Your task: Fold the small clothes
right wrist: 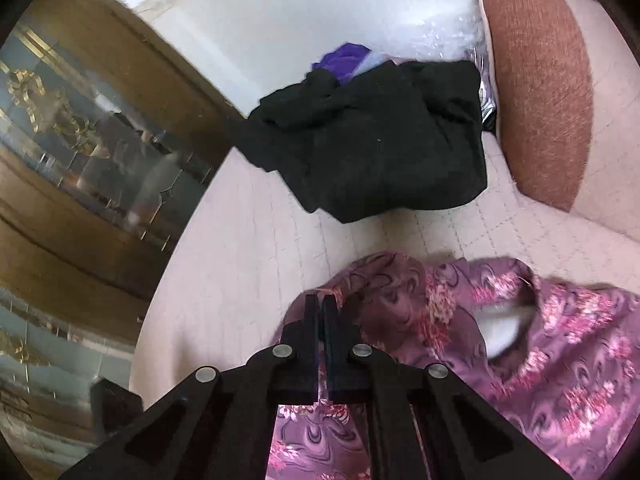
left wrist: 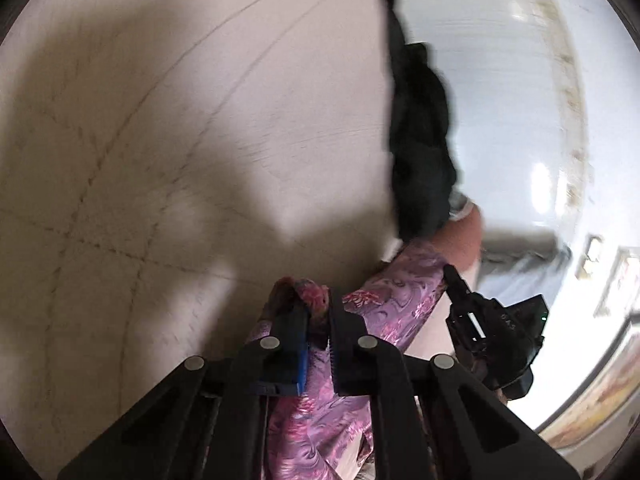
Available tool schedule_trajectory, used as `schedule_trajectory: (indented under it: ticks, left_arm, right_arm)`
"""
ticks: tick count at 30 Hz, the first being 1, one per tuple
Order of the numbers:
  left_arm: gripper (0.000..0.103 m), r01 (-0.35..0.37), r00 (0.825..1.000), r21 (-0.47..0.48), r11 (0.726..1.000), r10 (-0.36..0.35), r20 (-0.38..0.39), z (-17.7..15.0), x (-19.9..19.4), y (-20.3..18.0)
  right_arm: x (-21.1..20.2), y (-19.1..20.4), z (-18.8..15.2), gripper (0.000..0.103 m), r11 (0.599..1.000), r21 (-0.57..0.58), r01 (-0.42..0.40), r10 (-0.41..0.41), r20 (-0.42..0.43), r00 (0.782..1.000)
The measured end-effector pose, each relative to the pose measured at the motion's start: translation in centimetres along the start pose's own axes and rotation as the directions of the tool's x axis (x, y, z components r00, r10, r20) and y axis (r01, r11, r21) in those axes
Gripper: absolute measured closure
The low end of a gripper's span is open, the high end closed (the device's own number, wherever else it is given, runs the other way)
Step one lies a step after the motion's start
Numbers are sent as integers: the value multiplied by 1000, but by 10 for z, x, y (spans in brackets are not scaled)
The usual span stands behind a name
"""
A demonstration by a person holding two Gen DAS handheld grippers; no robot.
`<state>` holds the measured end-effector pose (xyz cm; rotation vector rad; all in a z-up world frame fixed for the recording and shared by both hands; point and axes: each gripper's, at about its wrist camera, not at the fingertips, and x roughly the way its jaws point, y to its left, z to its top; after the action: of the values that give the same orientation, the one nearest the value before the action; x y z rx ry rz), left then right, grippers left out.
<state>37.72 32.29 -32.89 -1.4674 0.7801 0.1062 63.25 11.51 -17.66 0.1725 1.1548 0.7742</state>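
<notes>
From the left wrist camera, the left gripper has its fingers closed on a bunched edge of the purple flowered garment, which trails back under the tool across the pale quilted bed. The right gripper shows at the right, at the far end of the same cloth. A black garment lies in a crumpled heap further along the bed.

From the right wrist camera, the right gripper has its fingers pressed together on the near edge of the purple flowered garment, which lies rumpled with its neck opening showing. The black garment sits unfolded beyond, beside a brown pillow.

I judge the folding barely begun: both edges are gripped, no neat fold shows, and the black piece remains.
</notes>
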Motion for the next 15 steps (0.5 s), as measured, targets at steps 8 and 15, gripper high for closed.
schedule_trajectory:
  ticks: [8,15]
  left_arm:
    - [56,-181,971,238,954,135,195,-28,-33,-48]
    - [51,-83,992,469,879,118,-45,-96,-9,-82]
  right_arm:
    - [-34,-28,-47,34,999,6,52,-52,-11,999]
    - [-163,-83,-234,26,986,138,99,-102,11,995]
